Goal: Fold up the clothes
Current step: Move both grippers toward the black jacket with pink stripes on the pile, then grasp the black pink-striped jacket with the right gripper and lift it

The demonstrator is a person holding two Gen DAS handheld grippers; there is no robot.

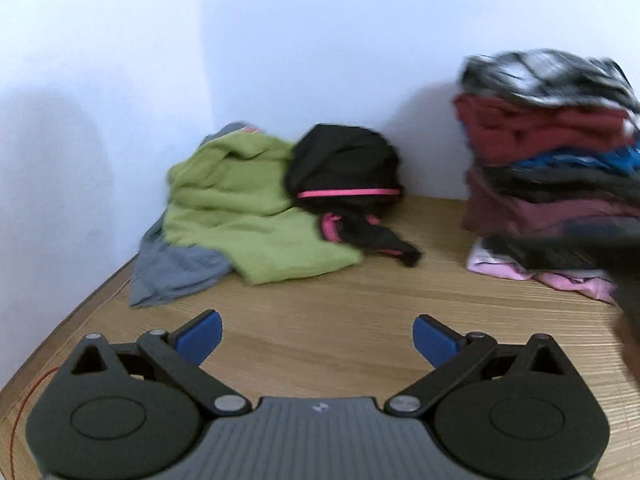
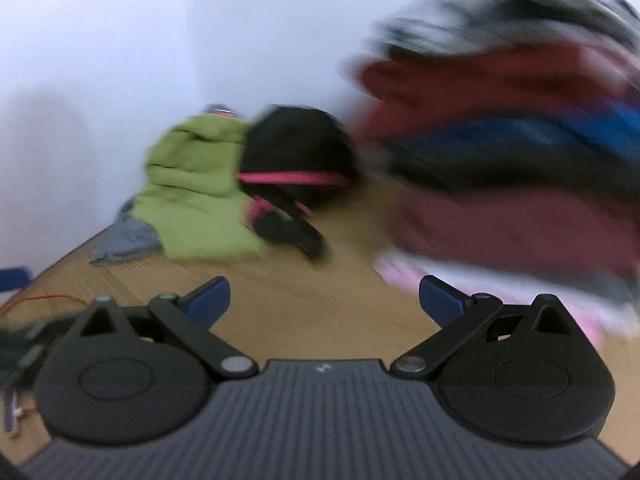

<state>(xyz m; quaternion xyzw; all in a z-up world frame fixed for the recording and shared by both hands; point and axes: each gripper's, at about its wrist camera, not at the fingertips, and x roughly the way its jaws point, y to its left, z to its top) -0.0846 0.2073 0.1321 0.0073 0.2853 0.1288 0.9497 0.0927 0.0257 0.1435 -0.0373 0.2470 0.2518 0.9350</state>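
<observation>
A loose heap of unfolded clothes lies in the far corner: a green garment over a grey one, with a black garment with pink trim beside it. They also show in the right wrist view: green, black. A tall stack of folded clothes stands at the right, close and blurred in the right wrist view. My left gripper is open and empty above the wooden table. My right gripper is open and empty near the stack.
White walls meet in a corner behind the heap. The table's left edge runs diagonally, with a thin red cord along it. A dark blurred shape sits at the right edge of the left wrist view.
</observation>
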